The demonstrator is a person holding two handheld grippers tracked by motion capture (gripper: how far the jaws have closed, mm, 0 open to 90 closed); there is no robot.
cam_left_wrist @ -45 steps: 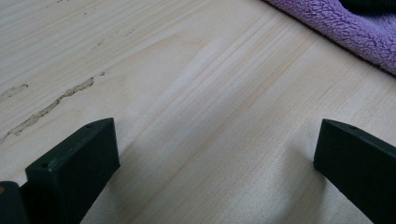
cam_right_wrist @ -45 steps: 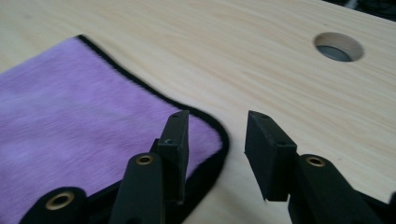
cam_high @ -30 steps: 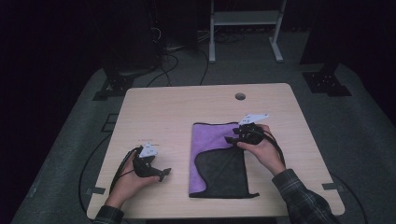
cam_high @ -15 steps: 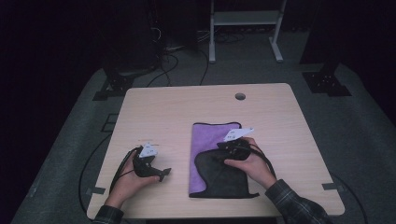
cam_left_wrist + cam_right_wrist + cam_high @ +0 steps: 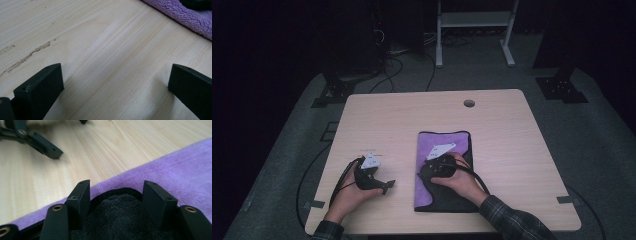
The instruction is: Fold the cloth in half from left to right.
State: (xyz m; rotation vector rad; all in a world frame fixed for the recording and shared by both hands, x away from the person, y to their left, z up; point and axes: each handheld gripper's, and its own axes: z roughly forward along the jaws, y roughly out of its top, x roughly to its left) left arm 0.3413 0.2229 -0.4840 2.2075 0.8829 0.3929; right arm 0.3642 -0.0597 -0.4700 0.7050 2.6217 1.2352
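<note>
**Right gripper over the folded black flap of the towel**

Nearest the person, the right gripper [image 5: 432,167] sits low over the towel [image 5: 459,142], which lies flat on the pale wooden counter [image 5: 402,115], right of the counter's middle and toward the near edge. The towel is purple with a black side; a black flap [image 5: 120,220] is folded over the purple pile at the near end. In the right gripper view that flap's rounded corner lies between the two black jaws, which stand partly apart, one to each side of it. Whether the pads press on the cloth cannot be told. The jaws point toward the towel's left edge, with bare wood just beyond.

Farther left, well apart from the towel, the left gripper [image 5: 382,186] rests at the counter, held by the left hand [image 5: 354,192]. Its jaws are spread wide with only bare wood between them; the towel's purple edge lies ahead of them, in the left gripper view's upper right corner.
</note>
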